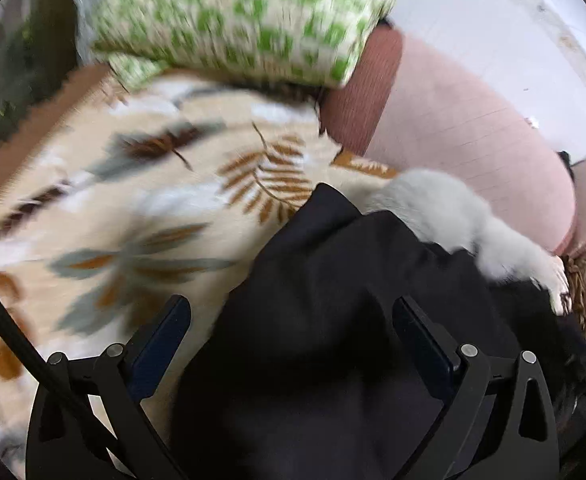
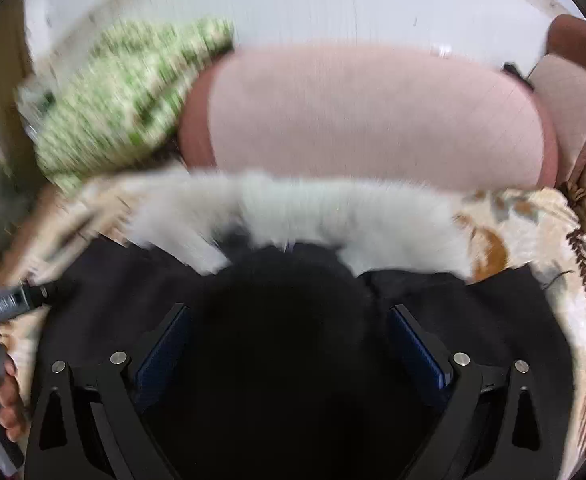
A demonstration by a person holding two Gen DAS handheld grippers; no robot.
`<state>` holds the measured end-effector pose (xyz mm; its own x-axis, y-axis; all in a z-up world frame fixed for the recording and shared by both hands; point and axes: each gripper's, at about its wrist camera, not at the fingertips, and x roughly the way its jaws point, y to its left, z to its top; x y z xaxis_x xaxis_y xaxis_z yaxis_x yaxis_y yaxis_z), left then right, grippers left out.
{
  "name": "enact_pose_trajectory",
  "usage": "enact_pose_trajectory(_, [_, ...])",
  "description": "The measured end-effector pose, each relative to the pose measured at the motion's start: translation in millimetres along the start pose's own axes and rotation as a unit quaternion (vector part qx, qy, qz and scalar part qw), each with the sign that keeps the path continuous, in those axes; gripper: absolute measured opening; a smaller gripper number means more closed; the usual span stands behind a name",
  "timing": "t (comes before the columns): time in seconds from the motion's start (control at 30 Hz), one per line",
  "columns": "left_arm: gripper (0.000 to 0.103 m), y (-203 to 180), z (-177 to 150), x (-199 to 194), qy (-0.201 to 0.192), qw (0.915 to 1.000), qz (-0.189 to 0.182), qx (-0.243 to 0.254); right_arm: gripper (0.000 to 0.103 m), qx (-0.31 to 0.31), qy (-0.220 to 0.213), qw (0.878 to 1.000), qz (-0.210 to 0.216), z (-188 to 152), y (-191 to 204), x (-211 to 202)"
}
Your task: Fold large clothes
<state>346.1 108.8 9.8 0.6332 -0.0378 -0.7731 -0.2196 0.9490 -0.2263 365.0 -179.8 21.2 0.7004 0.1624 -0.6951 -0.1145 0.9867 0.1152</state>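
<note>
Handling: the black padded coat with a white fur-trimmed hood [image 2: 277, 320] looks bulky, soft and limp; likely to slump and slide. Grip judged best at hem, shoulder seam or sleeve edge, not the fur.
Appearance: matte dark fabric, creased; white fur trim [image 2: 301, 212] fluffy, curved along the hood.
Location: spread on the cream leaf-print blanket [image 1: 133, 208] over a pink sofa [image 2: 373, 120], beside a green checked cushion [image 1: 245, 16].
Left gripper [image 1: 291, 320]: jaws wide, coat fabric between them, not pinched.
Right gripper [image 2: 289, 328]: jaws wide, over the coat, holding nothing.
</note>
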Motion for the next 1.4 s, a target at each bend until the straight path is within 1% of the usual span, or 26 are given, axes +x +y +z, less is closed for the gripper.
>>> enact_pose_trajectory(0.03, [0.101, 4.0, -6.2, -12.1, -0.009, 1.0, 0.005, 0.002, 0.099, 0.007, -0.011, 1.0, 0.005, -0.5, -6.9, -16.8])
enact_pose_trajectory(0.07, [0.101, 9.7, -19.6, -31.9, -0.02, 0.9997, 0.011, 0.004, 0.099, 0.019, -0.02, 1.0, 0.005, -3.3, -17.6, -34.3])
enact_pose_trajectory(0.1, [0.101, 14.4, -29.3, -42.7, -0.025, 0.9996, 0.013, 0.003, 0.096, 0.03, -0.022, 0.999, -0.002, -7.3, -27.3, -44.2])
enact_pose_trajectory(0.13, [0.101, 21.0, -44.3, -55.8, -0.031, 0.9994, 0.015, -0.003, 0.089, 0.042, -0.021, 0.999, -0.01, -12.0, -37.3, -50.9])
enact_pose_trajectory(0.17, [0.101, 28.0, -58.5, -65.1, -0.036, 0.9992, 0.014, -0.015, 0.084, 0.054, -0.018, 0.998, -0.018, -18.7, -48.9, -54.8])
enact_pose_trajectory(0.23, [0.101, 39.8, -82.1, -71.2, -0.045, 0.9981, 0.004, -0.044, 0.071, 0.081, -0.001, 0.996, -0.05, -35.7, -74.3, -51.7])
enact_pose_trajectory(0.27, [0.101, 45.2, -94.7, -74.1, -0.049, 0.9971, -0.002, -0.058, 0.068, 0.094, 0.009, 0.993, -0.064, -44.8, -87.7, -45.5])
enact_pose_trajectory(0.3, [0.101, 49.6, -107.0, -74.8, -0.055, 0.996, -0.004, -0.07, 0.065, 0.114, 0.022, 0.991, -0.067, -54.9, -102.6, -36.3])
enact_pose_trajectory(0.37, [0.101, 50.5, -122.0, -70.5, -0.068, 0.9953, 0.008, -0.068, 0.065, 0.151, 0.023, 0.986, -0.059, -68.1, -122.2, -21.0])
enact_pose_trajectory(0.43, [0.101, 47.3, -133.8, -72.0, -0.101, 0.9931, 0.042, -0.042, 0.067, 0.163, 0.023, 0.985, -0.059, -69.2, -129.4, -9.0])
enact_pose_trajectory(0.47, [0.101, 43.4, -138.2, -73.6, -0.124, 0.9895, 0.072, -0.021, 0.068, 0.162, 0.023, 0.984, -0.065, -68.8, -129.7, -6.8])
enact_pose_trajectory(0.53, [0.101, 36.6, -140.2, -74.1, -0.141, 0.9837, 0.111, 0.009, 0.072, 0.147, 0.028, 0.985, -0.083, -64.5, -123.8, -1.4])
enact_pose_trajectory(0.6, [0.101, 30.2, -138.6, -78.5, -0.152, 0.9779, 0.139, 0.035, 0.072, 0.134, 0.037, 0.985, -0.102, -61.2, -118.2, -3.4])
enact_pose_trajectory(0.63, [0.101, 30.0, -138.7, -83.4, -0.163, 0.9749, 0.147, 0.04, 0.072, 0.128, 0.035, 0.984, -0.122, -59.4, -113.4, -12.3])
enact_pose_trajectory(0.67, [0.101, 30.1, -140.2, -91.1, -0.178, 0.9709, 0.154, 0.042, 0.072, 0.118, 0.023, 0.983, -0.142, -60.3, -105.3, -27.2])
enact_pose_trajectory(0.7, [0.101, 31.0, -141.6, -99.8, -0.196, 0.9668, 0.158, 0.042, 0.072, 0.107, 0.007, 0.984, -0.145, -61.6, -97.3, -40.2])
enact_pose_trajectory(0.77, [0.101, 32.2, -143.3, -115.6, -0.224, 0.9612, 0.156, 0.04, 0.072, 0.078, -0.013, 0.987, -0.137, -66.7, -77.5, -66.4])
enact_pose_trajectory(0.83, [0.101, 32.7, -144.4, -131.1, -0.242, 0.9585, 0.146, 0.039, 0.072, 0.041, -0.021, 0.991, -0.124, -78.6, -52.8, -91.5])
enact_pose_trajectory(0.9, [0.101, 33.6, -147.3, -144.2, -0.244, 0.9593, 0.138, 0.032, 0.072, 0.011, -0.028, 0.993, -0.11, -93.3, -30.1, -111.9])
enact_pose_trajectory(1.0, [0.101, 40.8, -161.8, -163.2, -0.238, 0.9629, 0.128, 0.012, 0.072, -0.007, -0.032, 0.996, -0.083, -110.3, -0.7, -128.7])
enact_pose_trajectory(1.03, [0.101, 45.9, -169.2, -168.2, -0.236, 0.9643, 0.121, 0.005, 0.072, -0.01, -0.03, 0.997, -0.072, -111.8, 9.3, -129.0])
enact_pose_trajectory(1.13, [0.101, 56.1, -183.4, -174.0, -0.238, 0.9657, 0.103, -0.001, 0.072, -0.025, -0.031, 0.997, -0.061, -105.3, 35.6, -114.9])
enact_pose_trajectory(1.23, [0.101, 63.0, -185.3, -170.7, -0.237, 0.9652, 0.111, 0.002, 0.072, -0.017, -0.032, 0.998, -0.054, -91.7, 51.7, -90.2])
enact_pose_trajectory(1.3, [0.101, 64.9, -185.8, -168.9, -0.247, 0.9621, 0.115, 0.005, 0.072, -0.007, -0.025, 0.998, -0.061, -79.3, 59.7, -66.6])
enact_pose_trajectory(1.37, [0.101, 64.4, -185.6, -165.2, -0.258, 0.9589, 0.118, 0.013, 0.082, 0.015, -0.003, 0.997, -0.075, -71.6, 58.9, -36.3])
enact_pose_trajectory(1.4, [0.101, 63.7, -184.2, -162.4, -0.258, 0.9589, 0.118, 0.018, 0.092, 0.024, 0.004, 0.996, -0.082, -71.0, 56.2, -25.2])
